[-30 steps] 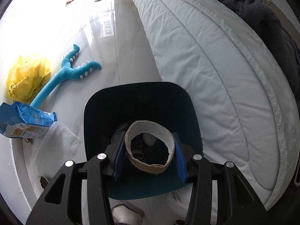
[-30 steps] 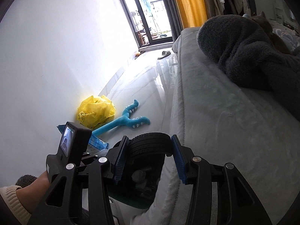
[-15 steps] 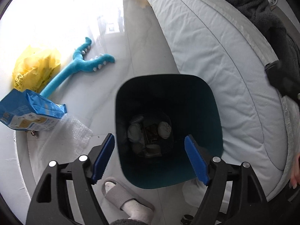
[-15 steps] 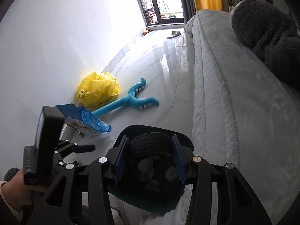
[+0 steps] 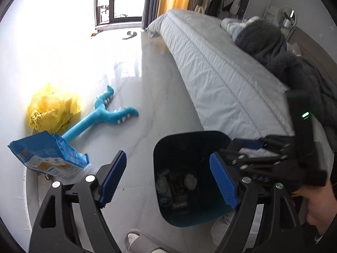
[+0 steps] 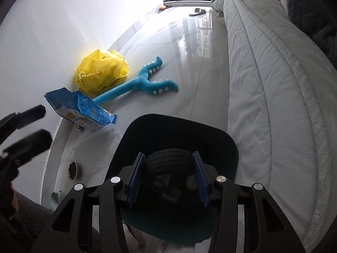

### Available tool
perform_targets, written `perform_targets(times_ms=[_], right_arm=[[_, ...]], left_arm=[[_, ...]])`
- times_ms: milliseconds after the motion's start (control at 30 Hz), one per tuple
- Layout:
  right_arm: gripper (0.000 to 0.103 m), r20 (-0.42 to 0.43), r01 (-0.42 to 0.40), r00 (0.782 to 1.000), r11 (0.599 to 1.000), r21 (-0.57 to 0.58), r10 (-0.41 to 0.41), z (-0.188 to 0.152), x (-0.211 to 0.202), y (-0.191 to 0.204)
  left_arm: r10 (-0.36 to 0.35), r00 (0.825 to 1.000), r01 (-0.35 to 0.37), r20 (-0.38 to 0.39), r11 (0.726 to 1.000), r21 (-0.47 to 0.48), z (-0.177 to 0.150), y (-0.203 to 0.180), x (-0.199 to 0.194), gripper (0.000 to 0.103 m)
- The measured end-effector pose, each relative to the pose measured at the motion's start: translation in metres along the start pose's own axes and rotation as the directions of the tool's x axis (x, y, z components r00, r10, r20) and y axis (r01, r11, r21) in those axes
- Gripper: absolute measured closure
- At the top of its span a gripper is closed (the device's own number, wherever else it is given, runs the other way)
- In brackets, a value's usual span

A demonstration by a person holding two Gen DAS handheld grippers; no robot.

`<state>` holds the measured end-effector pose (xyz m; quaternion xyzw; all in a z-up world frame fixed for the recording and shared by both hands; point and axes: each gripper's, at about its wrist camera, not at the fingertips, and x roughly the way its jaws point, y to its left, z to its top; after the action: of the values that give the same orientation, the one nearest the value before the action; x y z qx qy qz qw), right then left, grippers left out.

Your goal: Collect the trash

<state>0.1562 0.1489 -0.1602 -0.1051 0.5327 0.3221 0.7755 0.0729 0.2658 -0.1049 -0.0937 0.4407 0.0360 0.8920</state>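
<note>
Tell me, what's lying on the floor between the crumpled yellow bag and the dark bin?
A blue plush toy with white spikes lies between the yellow bag and the bin, with a blue packet nearer the wall. The right wrist view shows it best.

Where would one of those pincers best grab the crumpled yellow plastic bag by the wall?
On an upstanding crease at the top of the yellow plastic bag, coming from above on the room side. It sits in a loose heap against the wall, so raised folds pinch more easily than its bulging sides.

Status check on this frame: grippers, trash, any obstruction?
Left gripper empty, jaws opening. Right gripper clamped on toy tire above trash bin. Nothing blocking the drop.
</note>
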Motion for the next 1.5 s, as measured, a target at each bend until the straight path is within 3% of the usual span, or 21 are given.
perform_targets(times_ms=[233, 367, 533, 633, 767, 933, 1100, 1400, 1500], right_arm=[[0.055, -0.086, 0.040, 0.995, 0.999, -0.036, -0.043, -0.009, 0.030, 0.006], [0.052, -0.114, 0.049, 0.992, 0.998, -0.043, -0.053, -0.011, 0.039, 0.007], [0.040, -0.114, 0.044, 0.992, 0.998, -0.042, -0.049, -0.015, 0.032, 0.005], [0.036, -0.072, 0.044, 0.996, 0.998, -0.043, -0.047, -0.016, 0.014, 0.004], [0.028, 0.027, 0.032, 0.999, 0.999, -0.022, -0.032, -0.017, -0.024, -0.001], [0.016, 0.154, 0.040, 0.987, 0.999, 0.025, -0.044, -0.028, -0.082, -0.013], [0.008, 0.277, 0.093, 0.955, 0.994, 0.059, -0.106, -0.049, -0.148, -0.033], [0.003, 0.463, 0.206, 0.842, 0.959, 0.196, -0.276, -0.110, -0.271, -0.094], [0.003, 0.478, 0.247, 0.809, 0.937, 0.248, -0.340, -0.140, -0.303, -0.115]], left_arm=[[-0.010, 0.984, 0.002, 0.178, 0.999, 0.050, 0.010, -0.010, -0.041, 0.014], [-0.035, 0.970, 0.024, 0.239, 0.998, 0.050, 0.015, -0.015, -0.056, 0.013], [-0.087, 0.951, 0.072, 0.297, 0.996, 0.061, 0.020, -0.027, -0.074, 0.007], [-0.106, 0.944, 0.082, 0.312, 0.993, 0.090, 0.018, -0.039, -0.083, 0.006], [-0.082, 0.937, 0.039, 0.339, 0.991, 0.130, 0.016, -0.055, -0.094, 0.004], [-0.054, 0.928, 0.008, 0.368, 0.992, 0.126, 0.014, -0.072, -0.109, 0.003], [-0.067, 0.917, 0.018, 0.393, 0.992, 0.127, 0.007, -0.099, -0.125, 0.003], [-0.080, 0.909, 0.019, 0.408, 0.988, 0.152, -0.007, -0.139, -0.142, 0.003], [-0.038, 0.911, -0.023, 0.411, 0.989, 0.143, -0.016, -0.147, -0.142, 0.003]])
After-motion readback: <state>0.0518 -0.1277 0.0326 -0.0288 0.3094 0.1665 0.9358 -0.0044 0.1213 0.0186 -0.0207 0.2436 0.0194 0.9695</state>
